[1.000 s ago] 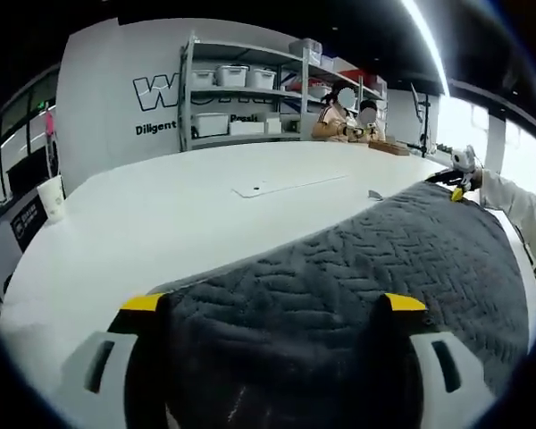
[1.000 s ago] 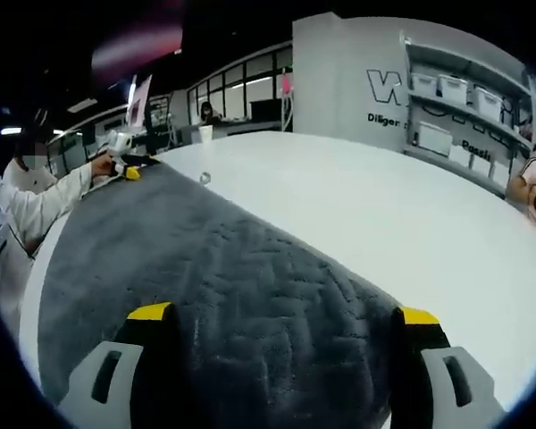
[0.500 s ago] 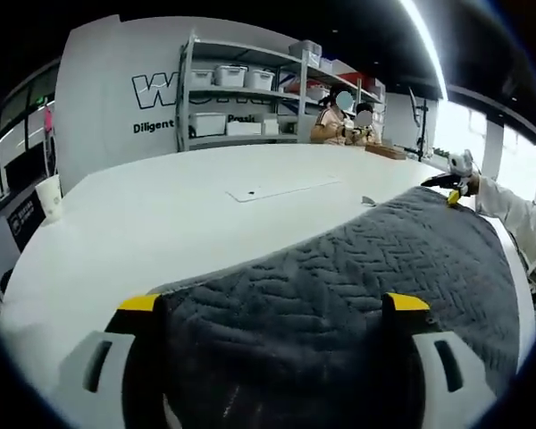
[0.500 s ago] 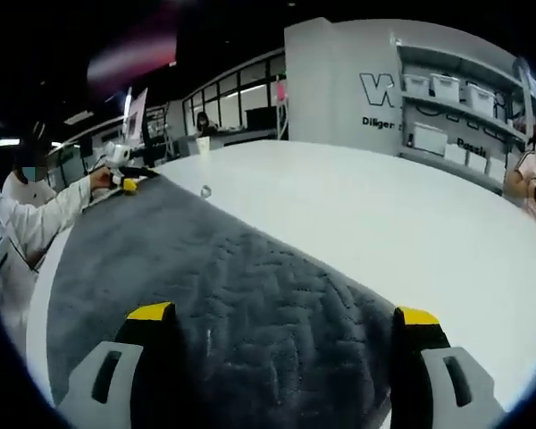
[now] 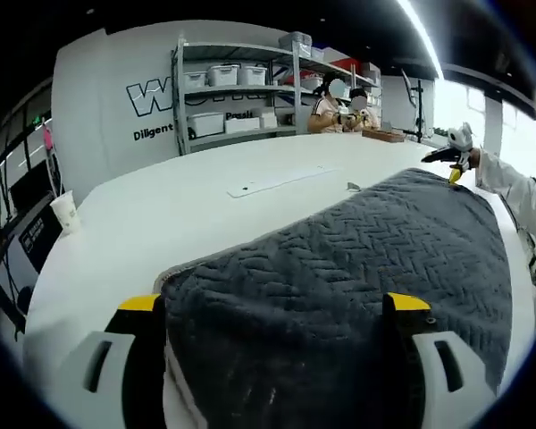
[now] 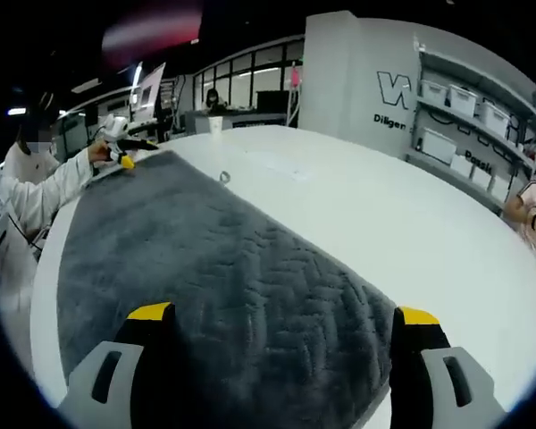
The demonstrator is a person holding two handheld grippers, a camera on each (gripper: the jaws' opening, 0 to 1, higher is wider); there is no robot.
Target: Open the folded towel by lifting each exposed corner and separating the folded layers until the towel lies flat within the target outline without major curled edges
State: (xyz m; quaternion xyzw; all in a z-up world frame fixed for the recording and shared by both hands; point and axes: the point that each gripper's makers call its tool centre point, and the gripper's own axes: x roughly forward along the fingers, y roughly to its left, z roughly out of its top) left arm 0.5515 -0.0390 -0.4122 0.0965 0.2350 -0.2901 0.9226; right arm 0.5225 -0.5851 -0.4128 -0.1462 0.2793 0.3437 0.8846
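White table [image 5: 205, 214] bears grey towel [image 5: 375, 259], paper cup [image 5: 65, 211]

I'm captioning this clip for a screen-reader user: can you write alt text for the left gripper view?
A dark grey towel with a herringbone weave lies spread over a white table, its near edge between the jaws of the left tool. At its far end, the right tool is at its corner, with shelving behind.
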